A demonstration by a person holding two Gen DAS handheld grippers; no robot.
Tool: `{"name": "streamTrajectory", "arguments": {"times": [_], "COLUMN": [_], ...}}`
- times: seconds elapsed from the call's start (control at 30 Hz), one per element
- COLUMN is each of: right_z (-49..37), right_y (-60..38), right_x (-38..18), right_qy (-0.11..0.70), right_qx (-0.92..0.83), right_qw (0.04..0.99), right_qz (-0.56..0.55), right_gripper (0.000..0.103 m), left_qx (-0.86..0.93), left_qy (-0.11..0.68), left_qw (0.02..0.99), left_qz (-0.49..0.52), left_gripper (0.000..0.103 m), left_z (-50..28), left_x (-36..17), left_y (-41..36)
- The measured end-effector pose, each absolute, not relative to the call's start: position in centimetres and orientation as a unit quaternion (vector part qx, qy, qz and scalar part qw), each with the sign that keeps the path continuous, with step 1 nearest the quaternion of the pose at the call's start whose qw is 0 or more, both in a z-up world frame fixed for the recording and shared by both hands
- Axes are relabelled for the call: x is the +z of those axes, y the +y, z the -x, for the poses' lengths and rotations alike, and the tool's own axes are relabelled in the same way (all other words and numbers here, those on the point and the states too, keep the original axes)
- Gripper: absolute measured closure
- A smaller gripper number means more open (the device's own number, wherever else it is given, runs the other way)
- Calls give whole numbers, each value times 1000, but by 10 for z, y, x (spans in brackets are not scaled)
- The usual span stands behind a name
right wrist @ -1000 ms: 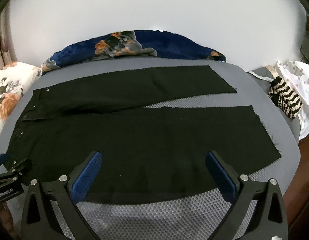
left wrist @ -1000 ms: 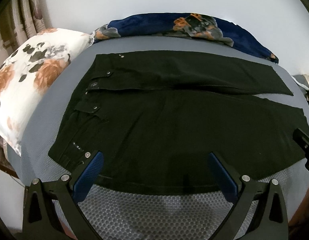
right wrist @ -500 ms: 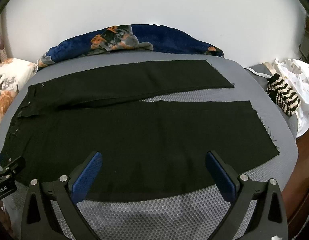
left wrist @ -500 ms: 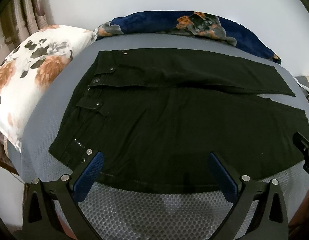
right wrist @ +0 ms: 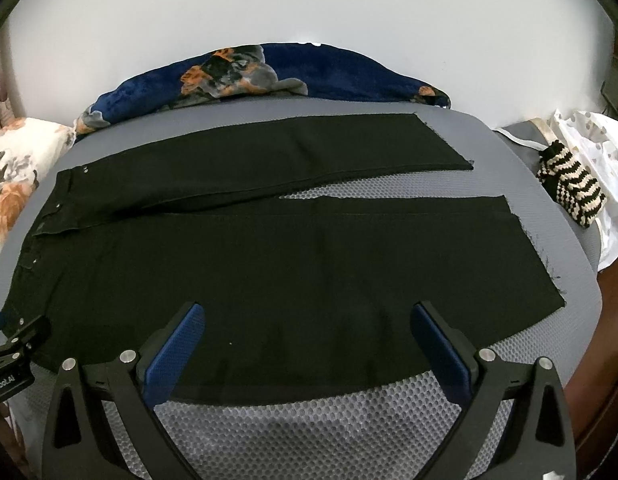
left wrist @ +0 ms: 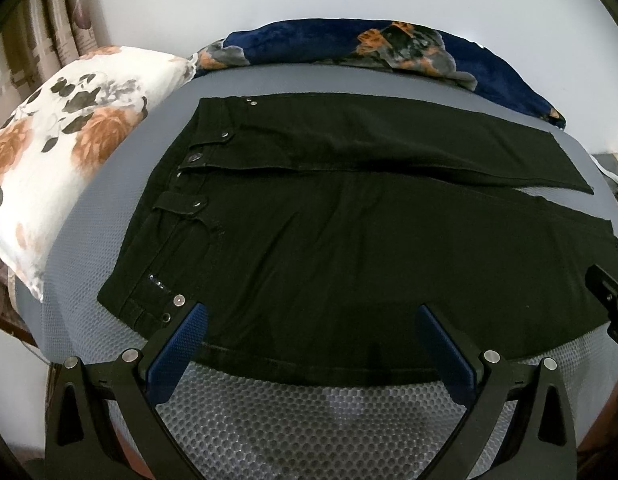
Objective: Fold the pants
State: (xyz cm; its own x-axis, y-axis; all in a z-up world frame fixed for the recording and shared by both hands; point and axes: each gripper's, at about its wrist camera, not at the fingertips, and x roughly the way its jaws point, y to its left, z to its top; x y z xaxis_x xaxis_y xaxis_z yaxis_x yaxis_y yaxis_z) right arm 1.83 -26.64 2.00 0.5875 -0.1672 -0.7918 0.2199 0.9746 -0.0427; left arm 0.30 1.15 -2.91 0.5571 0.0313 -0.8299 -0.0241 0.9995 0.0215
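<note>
Black pants (left wrist: 349,232) lie spread flat on a grey mesh-covered bed, waistband to the left, both legs running right. In the right wrist view the pants (right wrist: 289,264) show the two leg ends apart at the right. My left gripper (left wrist: 311,316) hovers open over the near edge of the near leg by the waistband, nothing between its blue pads. My right gripper (right wrist: 307,316) is open too, above the near edge of the same leg further toward the hem. Each gripper shows at the edge of the other's view.
A floral white pillow (left wrist: 57,160) lies left of the waistband. A dark blue floral blanket (left wrist: 369,44) runs along the wall behind. A striped knit item (right wrist: 573,188) and white cloth sit at the right. The grey mesh bed cover (right wrist: 309,432) reaches the near edge.
Both views have shifted slightly; the pants sit a little lower and closer in frame. Both grippers stay open and the pants lie unmoved.
</note>
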Motion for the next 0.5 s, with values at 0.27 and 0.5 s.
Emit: {"name": "streamTrajectory", "arguments": {"times": [0.27,0.5], "right_z": [-20,-20], "right_y": [-262,-261], "right_x": [23,28], "right_qy": [439,437], "right_qx": [-102,-102], "right_qw": [892,893], "right_qz": [-26,-24], "right_gripper": [2,2], "left_qx": [17,20], "left_qy": [470,467], "left_qw": [883,884], "left_qz": [-3,-5], "left_gripper": [1,1], "left_z": [-2,-2], "left_x": [-28,-25], "left_y": [13,14]}}
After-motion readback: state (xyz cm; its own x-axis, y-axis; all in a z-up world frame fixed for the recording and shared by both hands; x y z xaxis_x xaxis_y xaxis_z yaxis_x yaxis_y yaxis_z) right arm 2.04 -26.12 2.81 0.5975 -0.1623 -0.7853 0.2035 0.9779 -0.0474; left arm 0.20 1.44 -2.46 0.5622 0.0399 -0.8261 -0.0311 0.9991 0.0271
